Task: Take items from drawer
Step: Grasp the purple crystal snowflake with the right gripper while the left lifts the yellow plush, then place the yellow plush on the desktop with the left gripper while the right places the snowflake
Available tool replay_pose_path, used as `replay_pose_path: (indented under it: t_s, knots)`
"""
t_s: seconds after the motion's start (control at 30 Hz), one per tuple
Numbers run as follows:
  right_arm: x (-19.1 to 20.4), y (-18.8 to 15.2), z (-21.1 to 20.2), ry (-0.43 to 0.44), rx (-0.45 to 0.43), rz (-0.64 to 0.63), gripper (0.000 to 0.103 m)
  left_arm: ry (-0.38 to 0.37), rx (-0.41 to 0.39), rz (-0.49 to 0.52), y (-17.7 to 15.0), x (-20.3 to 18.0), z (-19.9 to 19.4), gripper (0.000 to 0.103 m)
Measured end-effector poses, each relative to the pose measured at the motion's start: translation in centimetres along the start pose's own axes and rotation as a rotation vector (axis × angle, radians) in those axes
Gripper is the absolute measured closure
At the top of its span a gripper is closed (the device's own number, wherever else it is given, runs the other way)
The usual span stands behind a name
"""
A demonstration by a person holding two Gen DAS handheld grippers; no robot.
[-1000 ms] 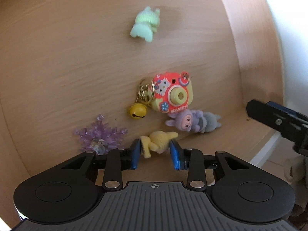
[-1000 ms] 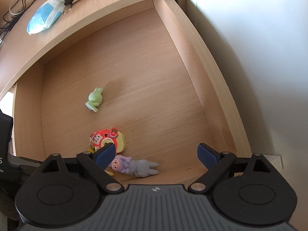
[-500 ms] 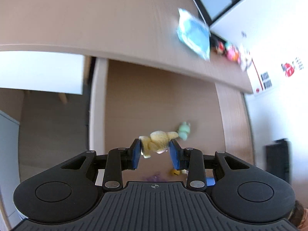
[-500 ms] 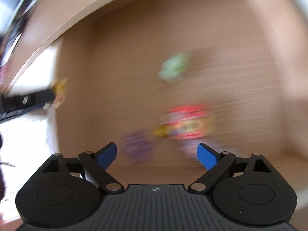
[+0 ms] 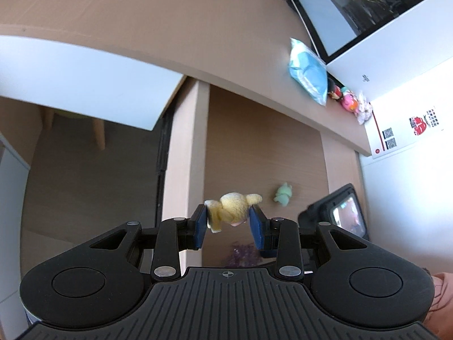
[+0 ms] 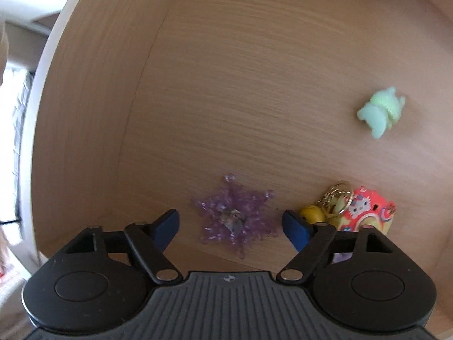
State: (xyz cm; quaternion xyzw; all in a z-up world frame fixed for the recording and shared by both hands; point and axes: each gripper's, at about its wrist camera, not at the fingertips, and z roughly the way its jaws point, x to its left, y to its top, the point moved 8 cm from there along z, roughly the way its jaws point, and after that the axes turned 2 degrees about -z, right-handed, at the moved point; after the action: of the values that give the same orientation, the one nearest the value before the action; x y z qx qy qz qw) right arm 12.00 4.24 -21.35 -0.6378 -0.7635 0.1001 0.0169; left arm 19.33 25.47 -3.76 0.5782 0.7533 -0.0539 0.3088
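My left gripper [image 5: 228,222] is shut on a yellow plush toy [image 5: 230,206], held high above the open wooden drawer [image 5: 263,153]. In the right wrist view my right gripper [image 6: 230,226] points down into the drawer [image 6: 226,85], its jaws closing around a purple crystal snowflake [image 6: 235,215] that lies between them; the pads stand apart from it. A green toy [image 6: 380,113] lies at the right. A red toy camera keychain [image 6: 363,212] with a yellow bell [image 6: 310,214] sits beside the right finger. The green toy [image 5: 283,195] and the snowflake [image 5: 243,253] also show below the left gripper.
The desk top [image 5: 170,28] above the drawer carries a blue packet [image 5: 307,72], small dolls [image 5: 348,99] and a monitor [image 5: 368,5]. The right gripper's body [image 5: 337,212] shows in the left wrist view. The drawer's left wall [image 6: 85,113] stands near my right gripper.
My left gripper has lifted the yellow plush out of the drawer and tilted up toward the desk. My right gripper has dropped into the drawer over the snowflake and its jaws have narrowed.
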Motion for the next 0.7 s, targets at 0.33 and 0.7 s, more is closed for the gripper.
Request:
replay_pose_path:
  t_s: [0.33,0.7]
  knots:
    - [-3.3,-2.3,-2.2,-0.017,-0.059,0.038,0.051,-0.031,0.054,0.040,-0.8,-1.2,1.1,0.067]
    - [-10.9,-4.9,-13.0,-0.092,-0.413,0.123,0.051,-0.034,0.121,0.244,-1.1,-8.3,4.5,0.067]
